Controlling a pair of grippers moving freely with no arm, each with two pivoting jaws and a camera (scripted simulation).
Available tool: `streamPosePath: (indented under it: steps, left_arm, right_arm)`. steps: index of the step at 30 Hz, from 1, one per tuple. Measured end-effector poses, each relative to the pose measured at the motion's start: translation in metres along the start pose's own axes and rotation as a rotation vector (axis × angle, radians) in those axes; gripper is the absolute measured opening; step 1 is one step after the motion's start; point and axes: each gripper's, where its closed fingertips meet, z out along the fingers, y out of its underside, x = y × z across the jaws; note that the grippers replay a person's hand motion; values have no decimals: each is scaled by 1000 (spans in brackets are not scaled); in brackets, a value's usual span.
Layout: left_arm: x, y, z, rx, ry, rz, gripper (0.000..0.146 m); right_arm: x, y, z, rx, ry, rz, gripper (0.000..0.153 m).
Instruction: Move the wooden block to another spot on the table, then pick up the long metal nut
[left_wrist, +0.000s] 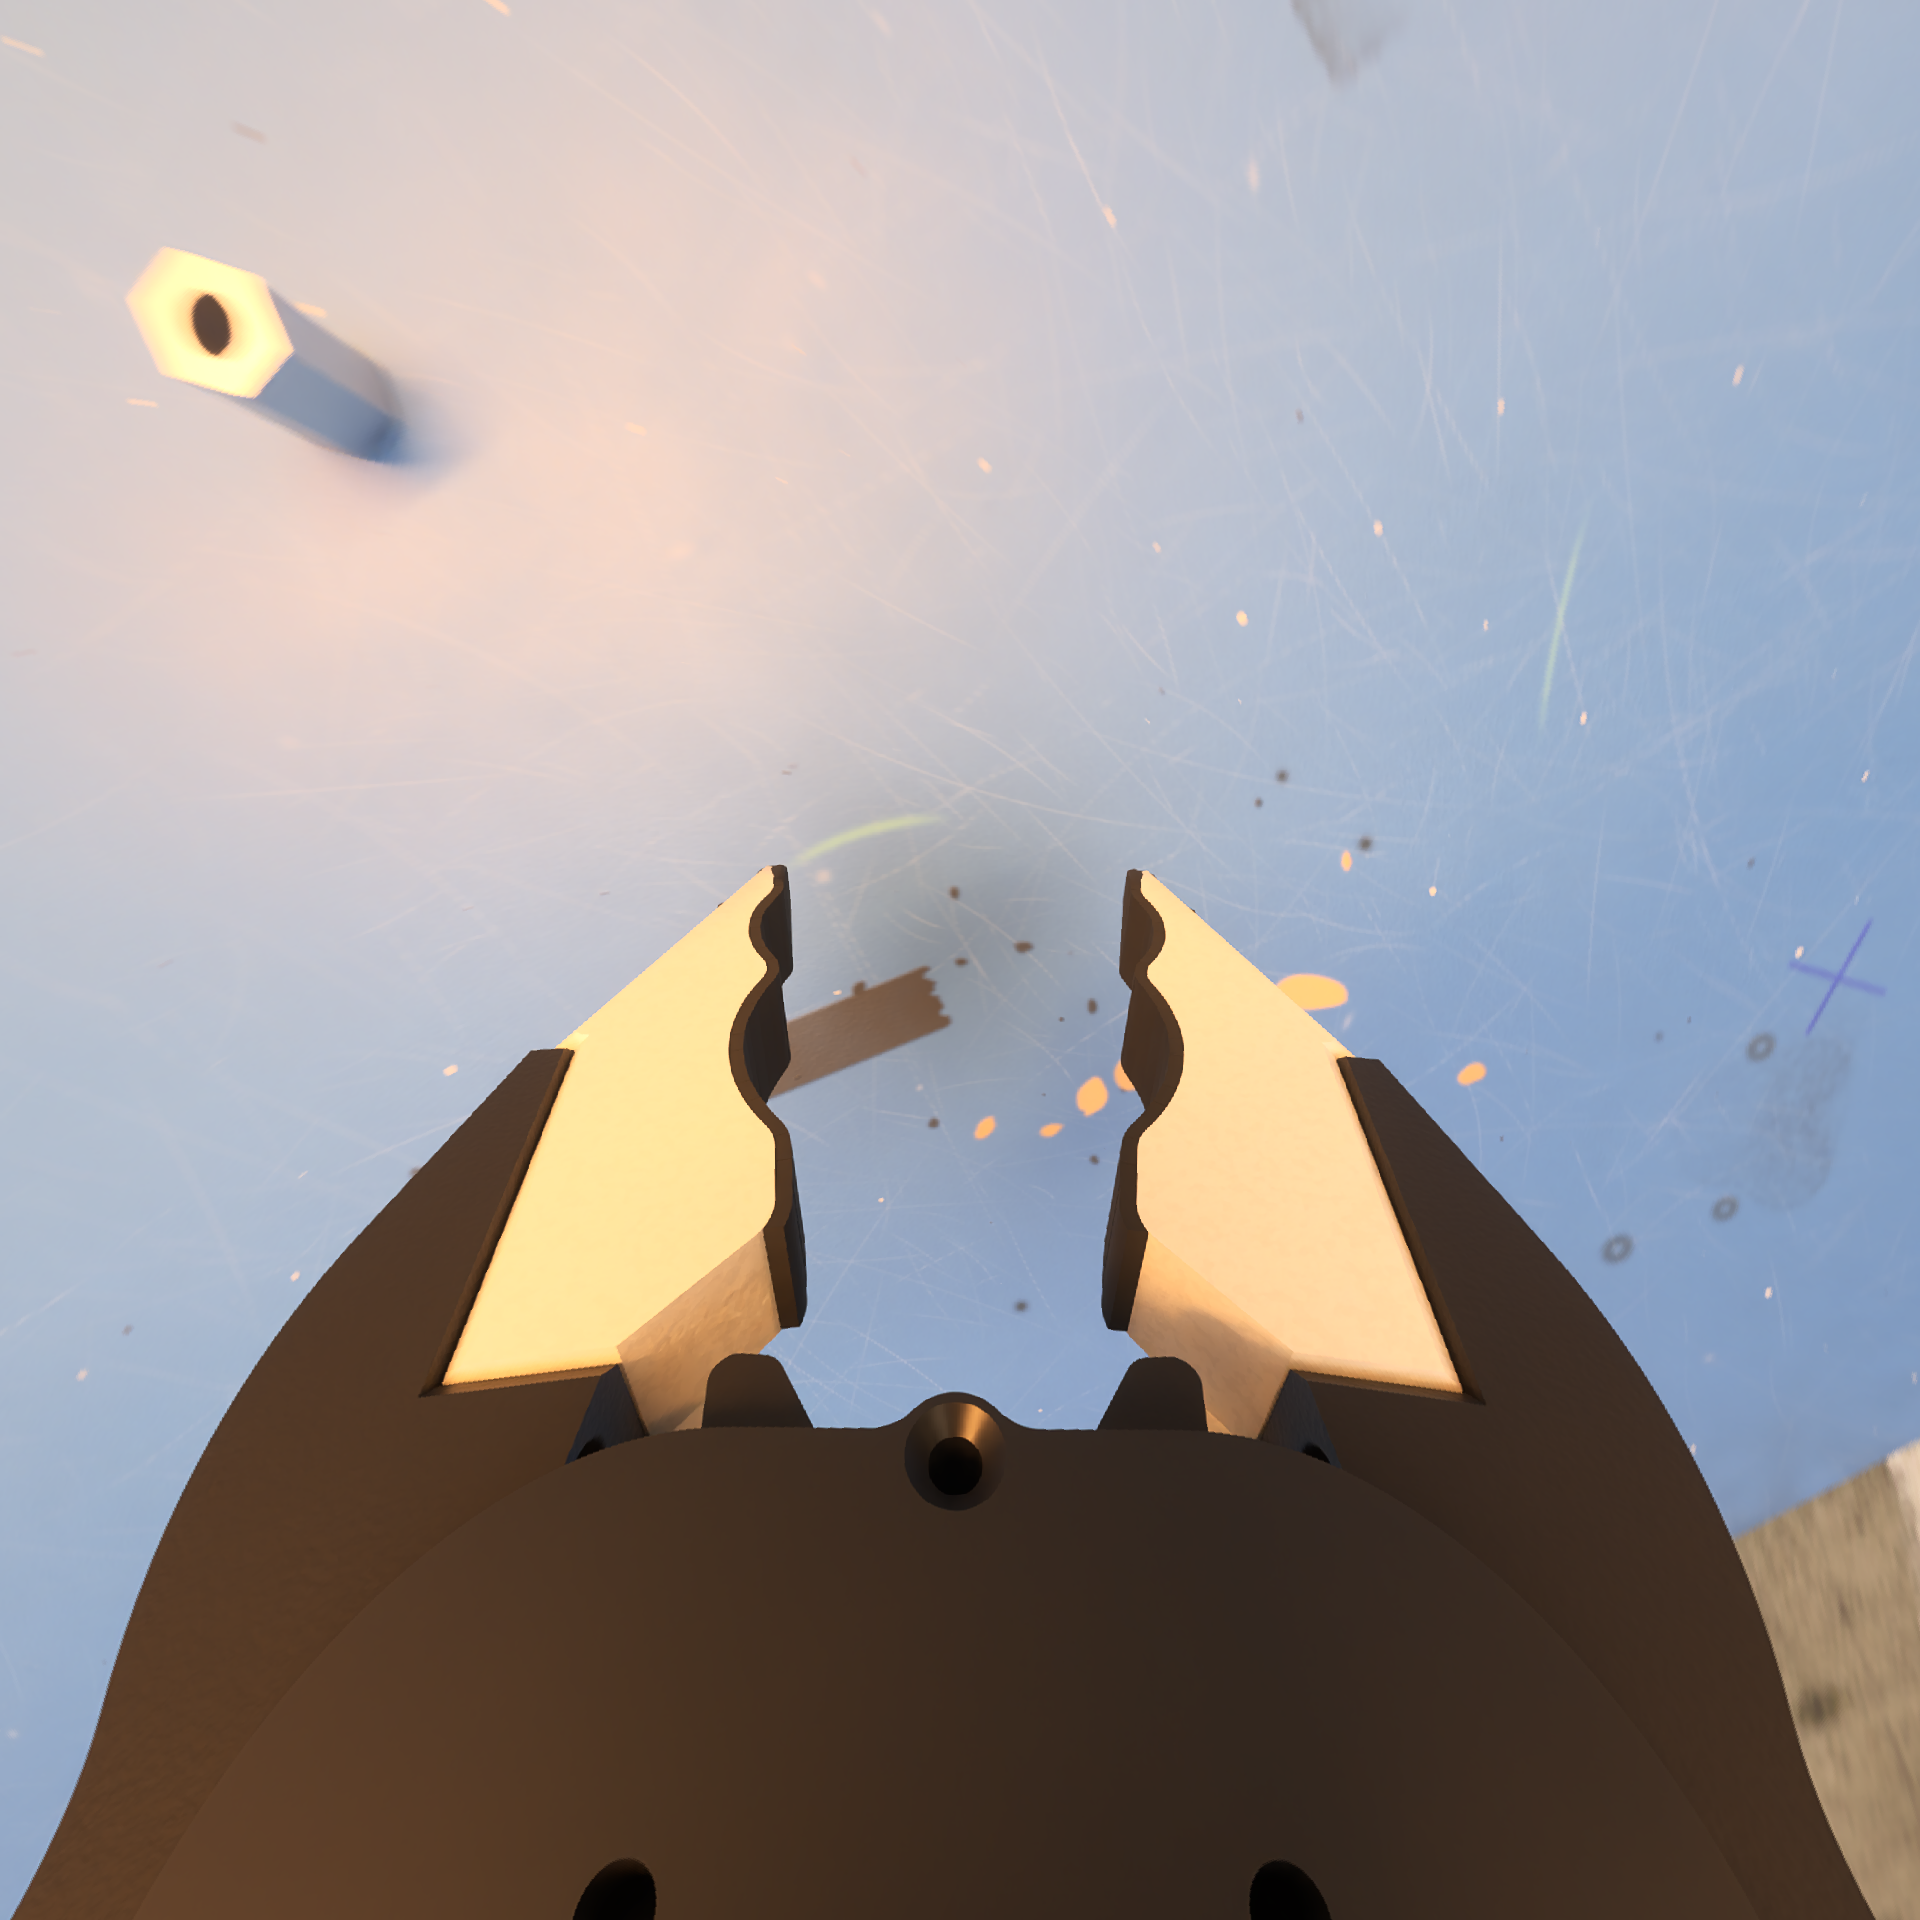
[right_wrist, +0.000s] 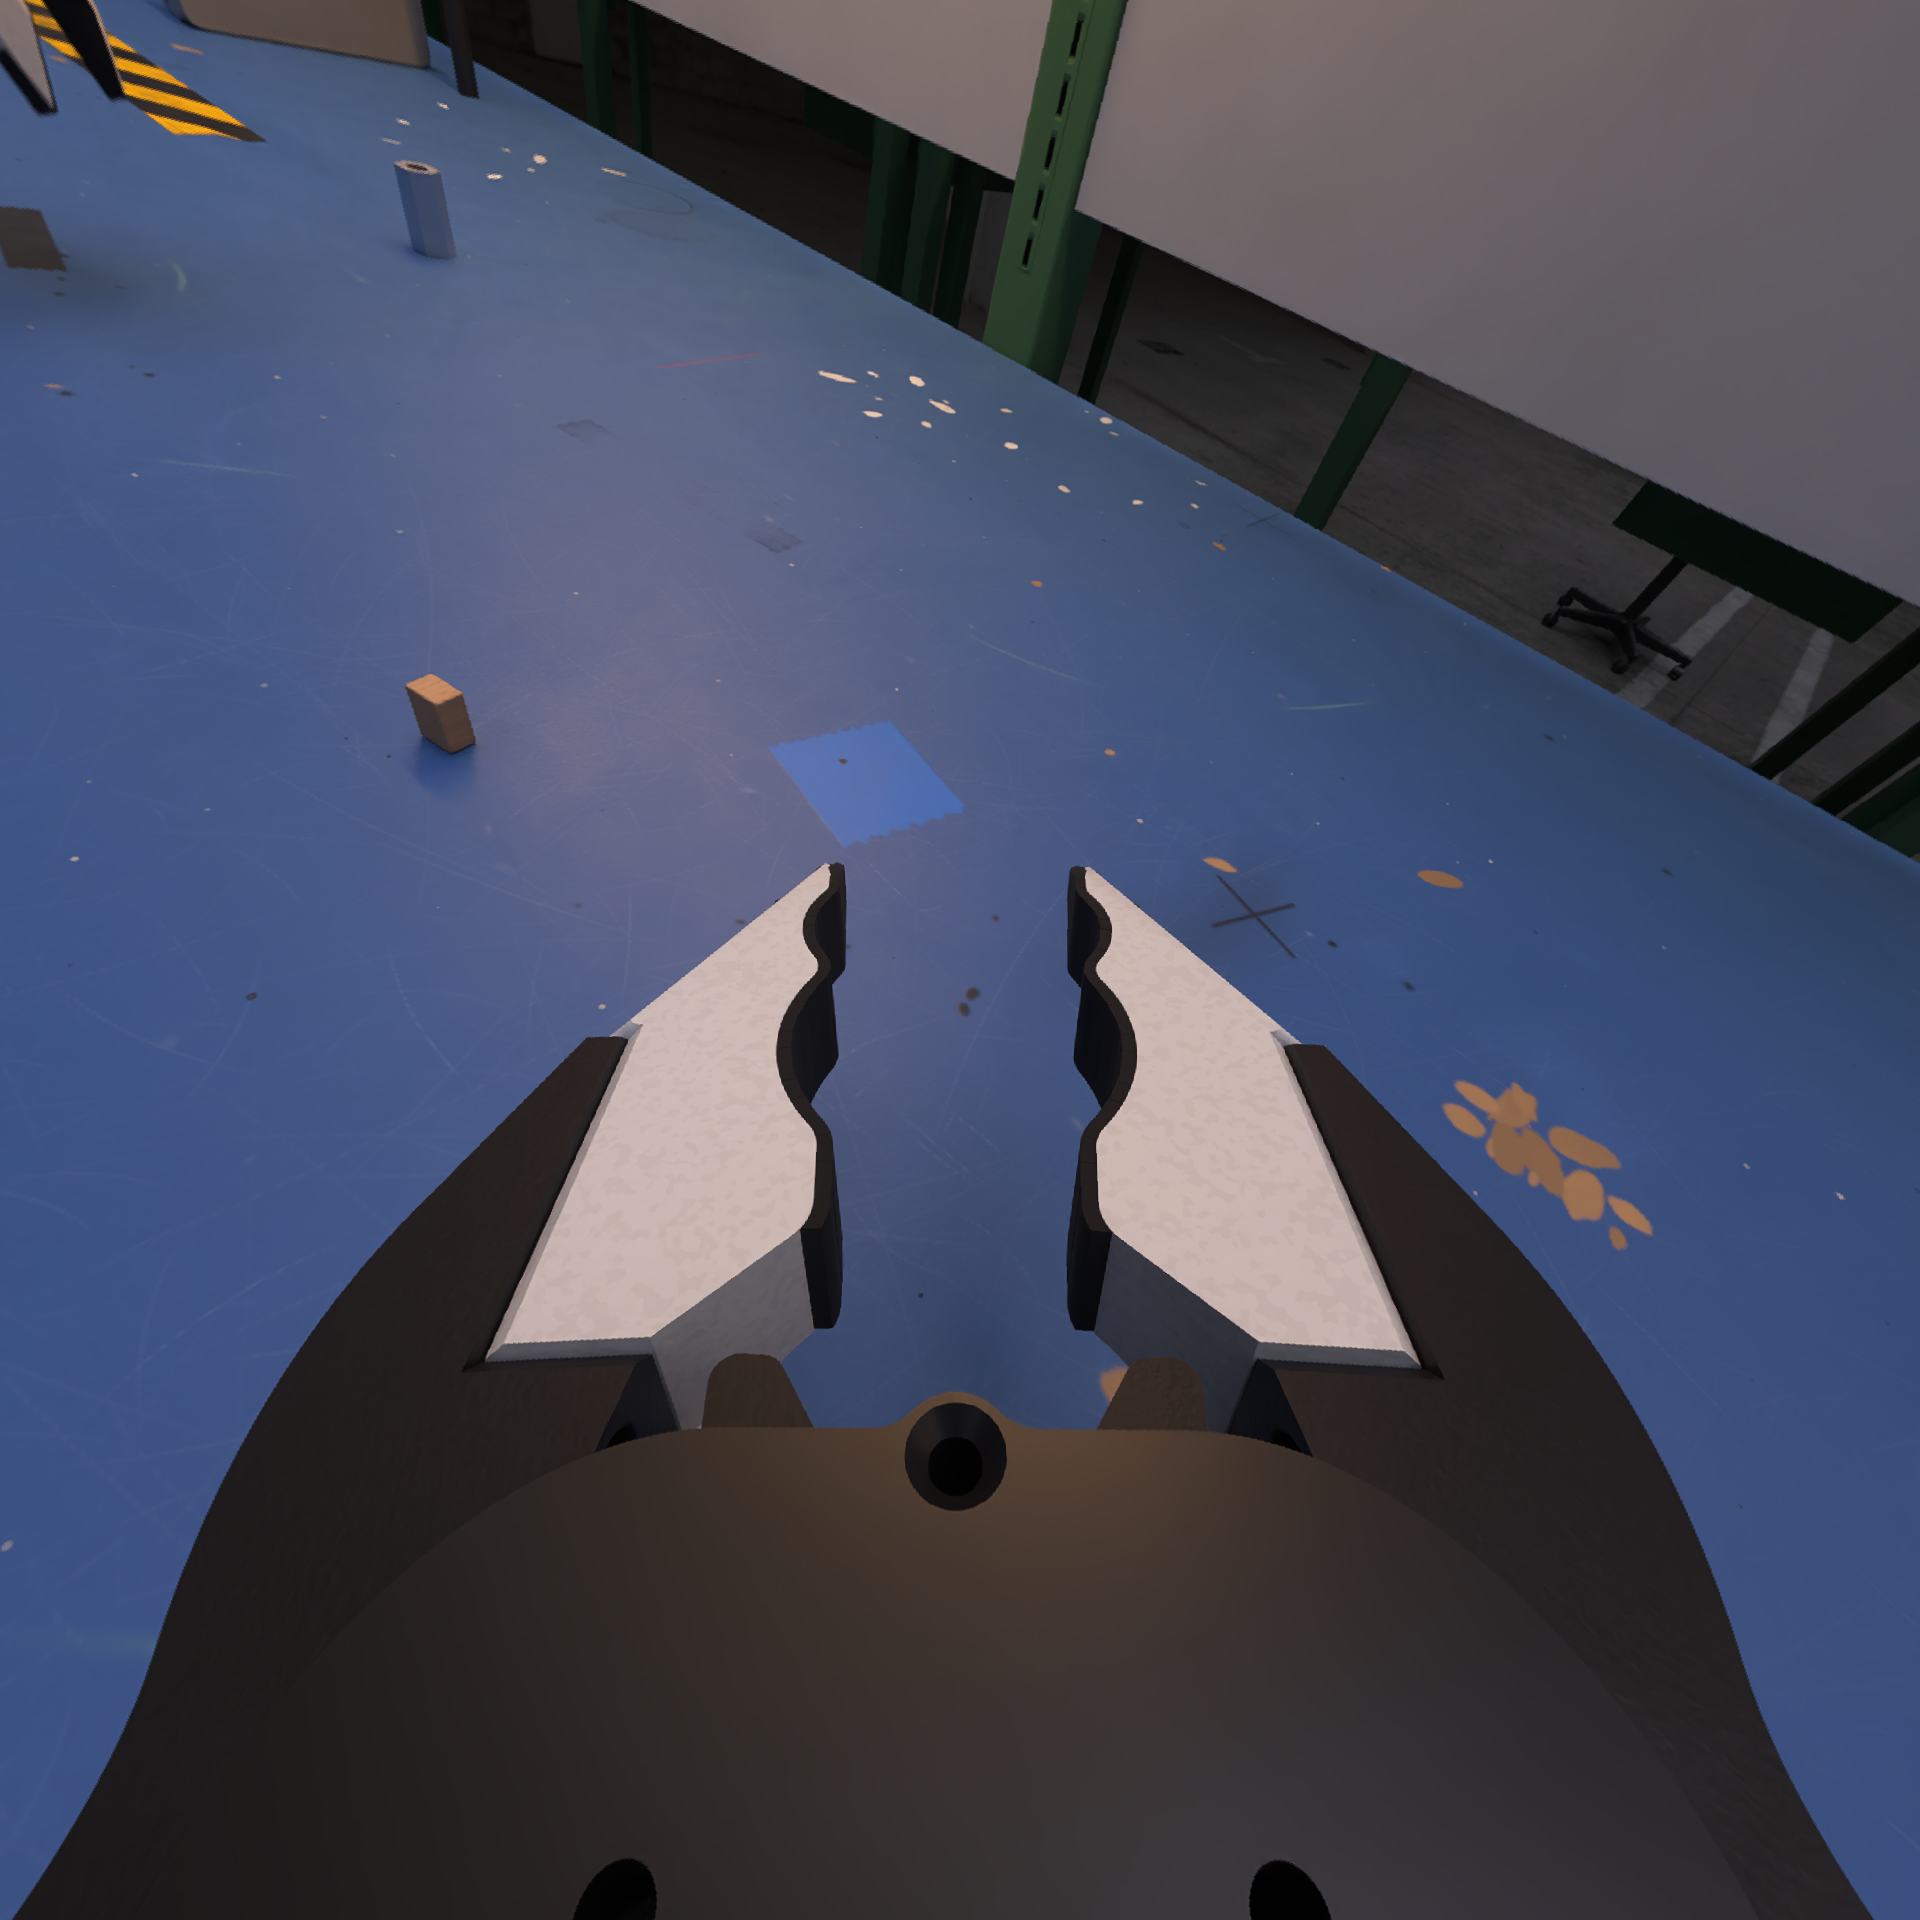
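Right gripper (right_wrist: 956, 883): dark body, pale fingers, jaws parted and empty, above the scratched blue table (right_wrist: 312, 1039).
Light blue square patch (right_wrist: 864, 781): on the table just past the right fingertips.
Small tan wooden block (right_wrist: 441, 712): left of the patch, resting alone.
Long grey hexagonal metal nut (right_wrist: 424, 208): upright, far beyond the patch, well apart from the block.
Left gripper (left_wrist: 956, 883): looking down, jaws wide and empty; the nut (left_wrist: 260, 348) sits up-left of it.

The long metal nut (left_wrist: 265, 348) is blurred toward its far end.
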Motion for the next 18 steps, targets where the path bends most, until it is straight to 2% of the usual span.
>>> streamPosePath:
  steps: [3,5,8,11,14,16,18]
  left_arm:
    - [9,4,21,-100,27,59,65]
    - [5,6,33,-150,-12,84,65]
    - [5,11,43,-214,-25,120,59]
    - [6,20,39,-273,-9,139,53]
    - [4,35,20,-378,47,139,54]
    - [-9,17,8,-293,31,104,59]
    - [-31,-21,2,-101,-19,41,60]
  right_arm:
    - [0,0,0,-3,12,-9,43]
    - [0,0,0,-4,17,-16,43]
    - [0,0,0,-5,24,-20,43]
    - [0,1,0,-8,24,-18,43]
    - [0,1,1,-13,22,-19,43]
    - [-1,2,1,-16,20,-23,43]
    - [-1,2,2,-19,20,-29,43]
